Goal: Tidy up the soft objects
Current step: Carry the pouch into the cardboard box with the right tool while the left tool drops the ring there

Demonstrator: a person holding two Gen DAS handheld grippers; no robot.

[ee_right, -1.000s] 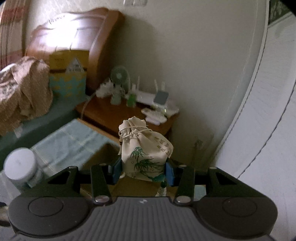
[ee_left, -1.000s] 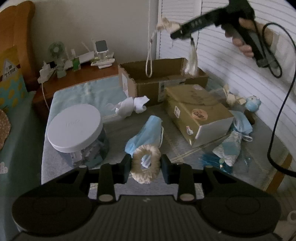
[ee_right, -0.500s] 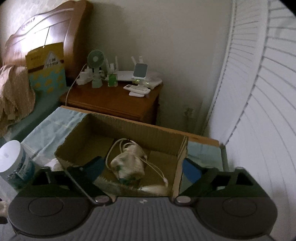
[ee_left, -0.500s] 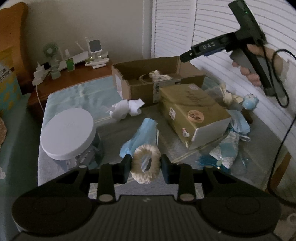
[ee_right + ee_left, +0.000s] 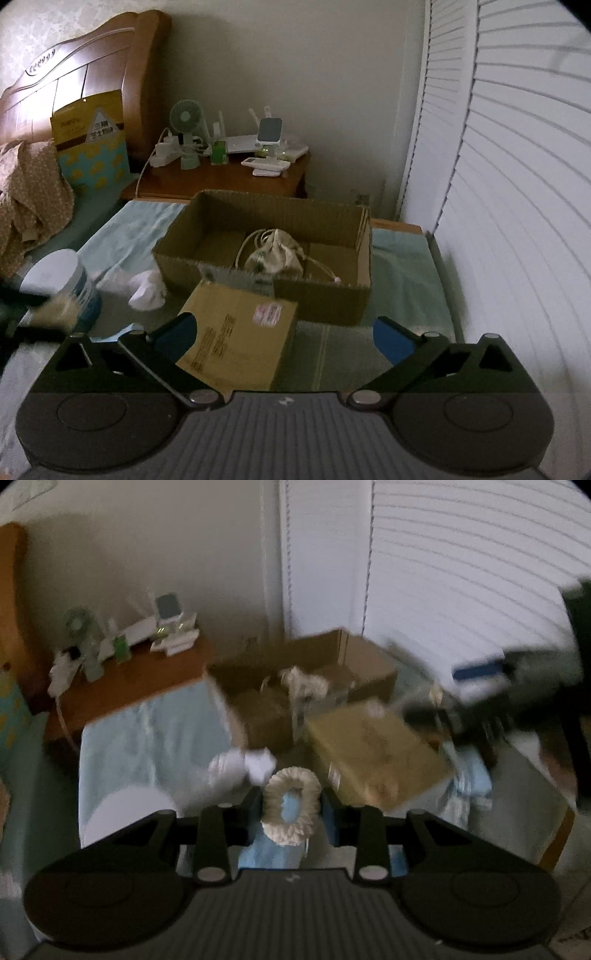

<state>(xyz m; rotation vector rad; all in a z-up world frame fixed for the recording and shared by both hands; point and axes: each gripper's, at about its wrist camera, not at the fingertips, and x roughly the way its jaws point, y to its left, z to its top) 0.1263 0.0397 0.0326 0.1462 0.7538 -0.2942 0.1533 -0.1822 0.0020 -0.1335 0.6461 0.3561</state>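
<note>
left hand-held gripper (image 5: pixel 290 806) – clamps scrunchie (image 5: pixel 290 805) | right hand-held gripper (image 5: pixel 286 332) – spread (pouch (image 5: pixel 275 253) boxed)

My left gripper (image 5: pixel 290 806) is matte black with a ribbed grey housing, two round discs and silver screws. My right gripper (image 5: pixel 284 334) matches it, its jaws faced with blue pads (image 5: pixel 391 338) on angled black linkages.

Ahead of me a wooden nightstand (image 5: pixel 221 181) carries a small green fan (image 5: pixel 184 122), a white power strip (image 5: pixel 164 153) and a router (image 5: pixel 240 144). A wooden headboard (image 5: pixel 85 70) stands to its left. White louvered doors (image 5: pixel 517 184) line my right side.
</note>
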